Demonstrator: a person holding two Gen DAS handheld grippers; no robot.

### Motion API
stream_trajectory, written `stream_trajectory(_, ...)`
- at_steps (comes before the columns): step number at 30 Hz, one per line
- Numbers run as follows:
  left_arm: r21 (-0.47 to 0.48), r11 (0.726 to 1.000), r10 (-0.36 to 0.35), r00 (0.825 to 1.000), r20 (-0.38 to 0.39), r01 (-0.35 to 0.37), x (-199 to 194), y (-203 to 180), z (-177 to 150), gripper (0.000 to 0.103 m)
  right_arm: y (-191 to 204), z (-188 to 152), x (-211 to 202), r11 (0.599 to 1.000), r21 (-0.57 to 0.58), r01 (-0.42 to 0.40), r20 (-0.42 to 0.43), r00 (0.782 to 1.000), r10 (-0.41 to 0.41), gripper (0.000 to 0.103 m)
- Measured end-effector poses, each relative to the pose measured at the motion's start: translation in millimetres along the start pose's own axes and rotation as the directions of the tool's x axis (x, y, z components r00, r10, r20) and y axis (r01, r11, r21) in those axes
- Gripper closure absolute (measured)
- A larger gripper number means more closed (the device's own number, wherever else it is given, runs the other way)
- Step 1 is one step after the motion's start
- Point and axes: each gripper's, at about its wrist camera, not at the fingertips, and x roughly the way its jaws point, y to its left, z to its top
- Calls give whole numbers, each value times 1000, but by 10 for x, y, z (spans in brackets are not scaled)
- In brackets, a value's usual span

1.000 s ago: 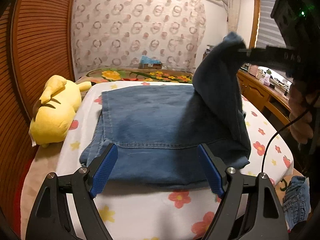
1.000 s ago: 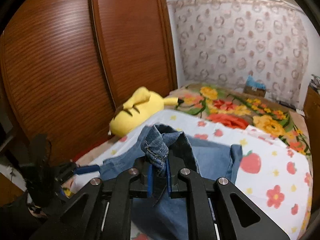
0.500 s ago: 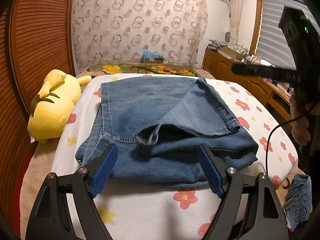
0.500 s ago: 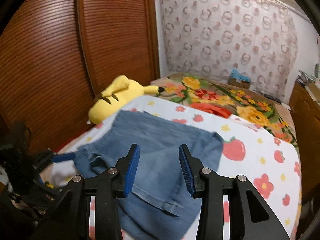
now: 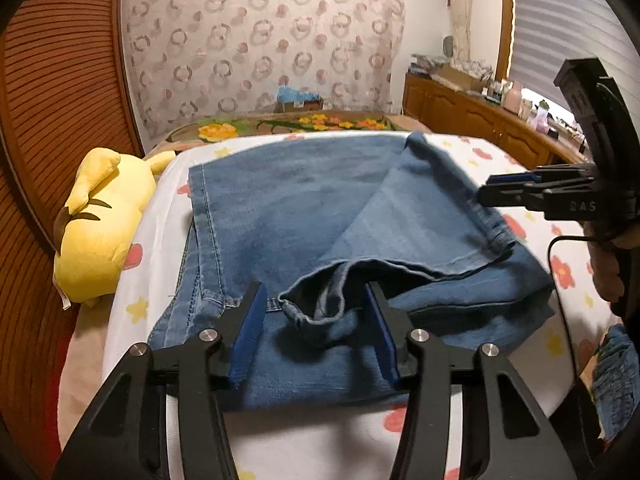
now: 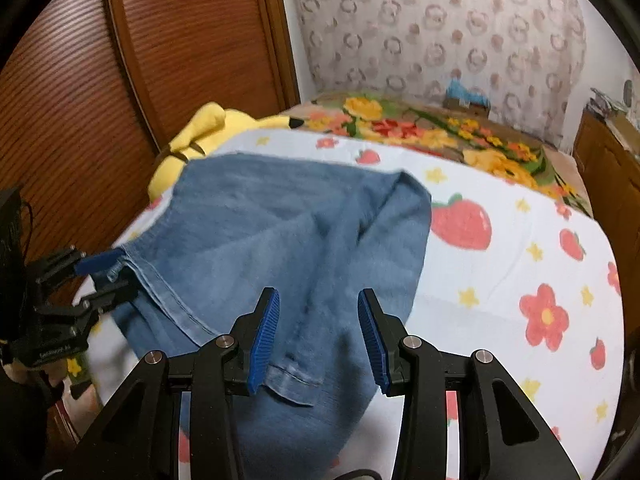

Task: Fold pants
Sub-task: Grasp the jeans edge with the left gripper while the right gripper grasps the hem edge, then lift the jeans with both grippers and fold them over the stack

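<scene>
- Pants (image 5: 304,216) — blue denim, lying part-folded on the flower-print bed sheet (image 5: 472,152); one leg is crossing diagonally over the other layers, its hem end bunching in a loose ruck at the near edge.
- Left gripper (image 5: 316,320) — jaws standing wide apart, gripping nothing, bracketing that rucked hem; whether the pads are touching the cloth cannot be told.
- Right gripper (image 6: 318,332) — jaws also spread, empty, hanging over the opposite hem corner.
- Step in hand, as judged: straightening the crooked leg. Doing it well is calling for pinching the stitched hem, not the soft middle, and drawing it taut until edges are lining up.
- Material: mid-weight denim, matte, faded along creases, double-stitched seams — likely holding a crease but resisting flattening where layers are piling.
- Plush toy (image 5: 100,224) — yellow, soft, sitting just beside the pants' far side, touching the wooden slatted door (image 6: 100,100).
</scene>
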Motion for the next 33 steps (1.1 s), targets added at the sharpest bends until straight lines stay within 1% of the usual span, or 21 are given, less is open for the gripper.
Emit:
stream_trajectory(3,3,1000,0,1000,-11,0,56,8,-19,57,31,12,113,1000,-12,-10,-59,998,9,61)
stream_trajectory(5,-5,1000,-1,1000,-3,1,71,33,-25,66,52,21,198,1000,-26,-9,-93,996,6,61)
stream_trajectory(6,-9,1000,-5,1000,17,5,55,42,-31,70,59,19,233,999,-28,-17,-106,994,14,61)
stream_trajectory(7,-10,1000,-9,1000,26,9,51,49,-35,77,73,29,250,999,-29,-24,-114,993,20,61)
stream_trajectory(9,-23,1000,-18,999,27,19,60,79,-49,86,110,73,236,997,-35,-64,-114,992,60,91)
stream_trajectory(10,-32,999,-21,999,34,22,41,92,-56,90,124,110,217,995,-38,-88,-116,990,83,92)
stream_trajectory(12,-49,998,-36,997,62,39,-37,103,-67,92,177,211,139,994,-55,-94,-92,992,89,97)
stream_trajectory(15,-48,997,-48,994,100,53,-176,78,-67,93,241,449,3,993,-75,-89,-46,995,86,98)
stream_trajectory(19,-55,996,-67,987,149,75,-418,64,-85,93,396,888,-169,991,-96,-91,25,995,94,99)
stream_trajectory(21,-72,994,-71,984,166,83,-488,80,-88,93,459,1064,-205,990,-96,-99,47,993,104,99)
stream_trajectory(23,-82,991,-90,980,180,106,-557,89,-107,93,539,1220,-210,990,-100,-100,67,992,106,99)
stream_trajectory(25,-85,990,-95,978,183,112,-589,91,-134,93,626,1347,-155,989,-110,-95,72,992,103,99)
stream_trajectory(27,-91,989,-96,979,178,114,-577,109,-164,93,641,1374,-103,989,-114,-92,70,992,101,99)
stream_trajectory(30,-102,989,-87,983,164,105,-512,135,-191,93,731,1482,129,988,-126,-89,58,994,97,99)
stream_trajectory(33,-116,987,-90,983,157,109,-462,166,-218,93,708,1454,255,988,-120,-92,44,994,98,99)
